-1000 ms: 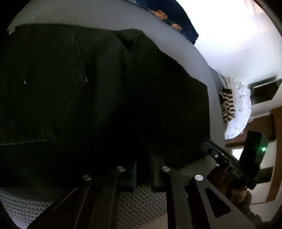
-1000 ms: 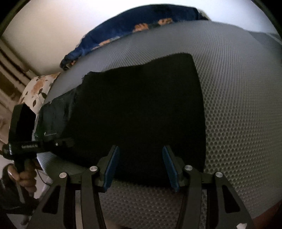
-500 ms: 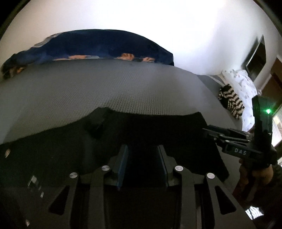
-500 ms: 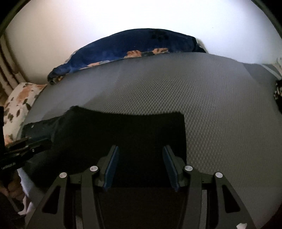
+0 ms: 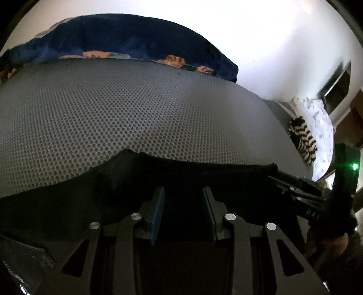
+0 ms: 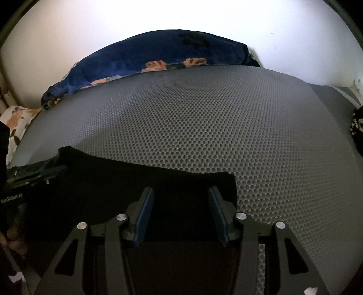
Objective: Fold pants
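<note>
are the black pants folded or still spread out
Folded: the black pants lie as a compact rectangle with a straight far edge on the grey mat.

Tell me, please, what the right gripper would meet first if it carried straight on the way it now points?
Most likely the black fabric pants, which fill the gap between the open right gripper fingers; just past their edge lies the grey dimpled mat. Depth is unclear.

Both views show strong fisheye distortion: straight edges bow outward and a black vignette fills the corners. The white wall at 12 o'clock is overexposed, washed out to glare. The grey mesh surface is evenly lit and sharp, its holes distinct. The black pants at 6 o'clock are underexposed; fabric detail is lost. Slight blur appears at 3 o'clock in the left view.
</note>
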The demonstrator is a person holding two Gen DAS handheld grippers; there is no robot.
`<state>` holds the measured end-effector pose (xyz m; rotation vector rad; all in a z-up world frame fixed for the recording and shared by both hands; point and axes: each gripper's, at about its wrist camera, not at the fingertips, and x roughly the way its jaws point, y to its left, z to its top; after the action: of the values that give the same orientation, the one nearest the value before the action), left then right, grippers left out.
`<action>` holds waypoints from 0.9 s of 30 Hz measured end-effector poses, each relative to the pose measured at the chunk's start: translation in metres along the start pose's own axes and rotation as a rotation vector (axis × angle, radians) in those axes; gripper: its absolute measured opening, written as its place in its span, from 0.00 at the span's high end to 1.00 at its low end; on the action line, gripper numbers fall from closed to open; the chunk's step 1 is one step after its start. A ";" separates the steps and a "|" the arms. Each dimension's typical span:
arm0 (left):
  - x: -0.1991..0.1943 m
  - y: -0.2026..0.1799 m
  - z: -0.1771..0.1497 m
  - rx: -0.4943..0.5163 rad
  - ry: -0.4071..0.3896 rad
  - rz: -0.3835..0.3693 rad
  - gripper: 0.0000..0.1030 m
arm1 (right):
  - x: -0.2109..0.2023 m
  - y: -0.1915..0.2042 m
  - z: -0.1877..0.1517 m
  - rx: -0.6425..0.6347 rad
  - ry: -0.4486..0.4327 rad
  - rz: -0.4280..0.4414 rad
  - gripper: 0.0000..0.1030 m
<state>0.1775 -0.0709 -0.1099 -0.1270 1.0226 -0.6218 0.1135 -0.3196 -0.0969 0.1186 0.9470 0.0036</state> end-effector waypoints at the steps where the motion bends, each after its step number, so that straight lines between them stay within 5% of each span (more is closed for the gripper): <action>1: -0.001 -0.001 0.000 0.000 0.002 0.005 0.66 | 0.000 0.001 0.000 -0.004 0.001 -0.004 0.54; 11: -0.044 0.002 -0.010 -0.029 -0.009 0.164 0.51 | -0.006 0.005 0.002 0.019 0.023 -0.021 0.53; 23: -0.107 0.023 -0.057 -0.042 -0.041 0.401 0.49 | -0.024 0.064 -0.034 -0.045 0.063 0.037 0.53; 27: -0.134 0.033 -0.080 -0.113 -0.070 0.389 0.44 | -0.027 0.094 -0.049 -0.081 0.090 0.080 0.53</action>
<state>0.0760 0.0439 -0.0634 -0.0459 0.9812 -0.2045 0.0627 -0.2228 -0.0942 0.0819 1.0297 0.1219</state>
